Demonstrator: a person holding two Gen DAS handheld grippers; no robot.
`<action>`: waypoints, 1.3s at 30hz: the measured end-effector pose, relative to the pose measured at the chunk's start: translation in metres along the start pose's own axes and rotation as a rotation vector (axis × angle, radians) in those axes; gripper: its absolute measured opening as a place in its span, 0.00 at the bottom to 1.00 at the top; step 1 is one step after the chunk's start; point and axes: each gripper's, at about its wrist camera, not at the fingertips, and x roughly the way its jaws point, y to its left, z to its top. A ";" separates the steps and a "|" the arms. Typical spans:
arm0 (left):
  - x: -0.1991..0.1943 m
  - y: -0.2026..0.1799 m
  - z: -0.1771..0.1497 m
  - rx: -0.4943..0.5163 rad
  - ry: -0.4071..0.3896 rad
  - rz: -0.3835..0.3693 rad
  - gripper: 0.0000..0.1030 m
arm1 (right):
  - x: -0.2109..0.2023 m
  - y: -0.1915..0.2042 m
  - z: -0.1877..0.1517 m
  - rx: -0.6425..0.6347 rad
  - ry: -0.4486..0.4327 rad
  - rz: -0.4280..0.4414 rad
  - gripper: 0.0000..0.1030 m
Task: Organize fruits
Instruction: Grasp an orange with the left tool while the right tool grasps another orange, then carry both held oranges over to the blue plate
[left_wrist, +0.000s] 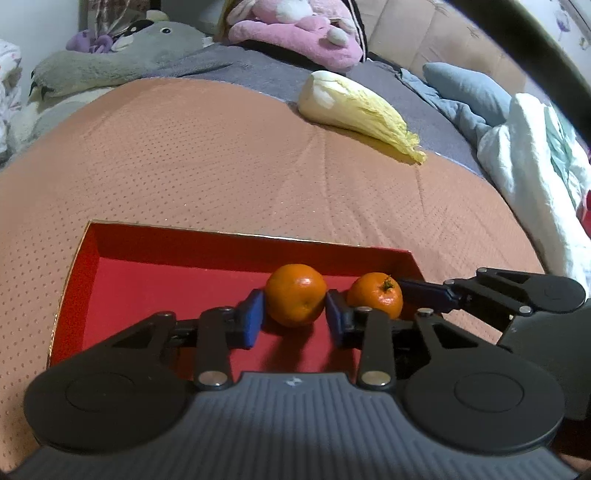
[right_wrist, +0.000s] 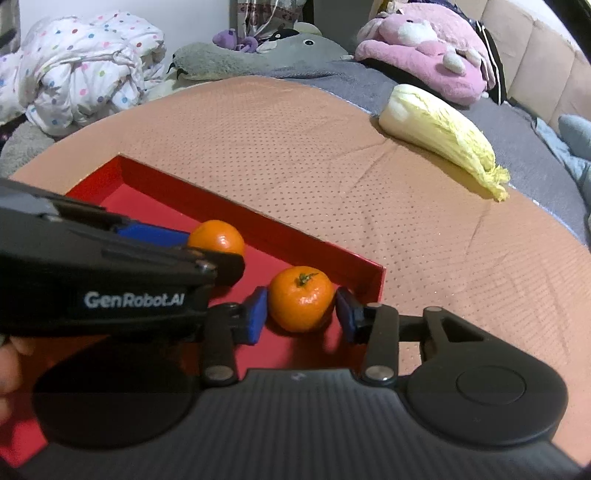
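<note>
A shallow red tray (left_wrist: 147, 240) lies on the orange bedspread; it also shows in the right wrist view (right_wrist: 258, 229). Two oranges sit in it. My left gripper (left_wrist: 295, 317) is open with its blue pads on either side of the left orange (left_wrist: 295, 299), which rests on the tray floor. My right gripper (right_wrist: 301, 314) is open around the right orange (right_wrist: 301, 299), the one with a green stem, near the tray's right corner. The right orange (left_wrist: 375, 295) and a right gripper finger (left_wrist: 428, 291) show in the left wrist view. The left orange (right_wrist: 218, 236) shows behind the left gripper's body in the right wrist view.
A napa cabbage (left_wrist: 354, 110) lies on the bedspread beyond the tray, to the right; it also shows in the right wrist view (right_wrist: 443, 133). Plush toys (right_wrist: 424, 48), a grey blanket and crumpled bedding (right_wrist: 85, 66) line the far edge. White bedding (left_wrist: 535, 155) lies at the right.
</note>
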 end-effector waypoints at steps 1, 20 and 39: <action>-0.001 0.000 0.000 0.001 -0.001 -0.002 0.40 | -0.001 -0.001 0.000 0.007 -0.001 0.000 0.42; -0.036 -0.012 -0.008 0.016 -0.050 0.075 0.40 | -0.076 -0.005 -0.027 0.093 -0.089 0.051 0.42; -0.119 -0.078 -0.040 0.155 -0.133 0.067 0.40 | -0.177 -0.016 -0.080 0.116 -0.168 0.034 0.41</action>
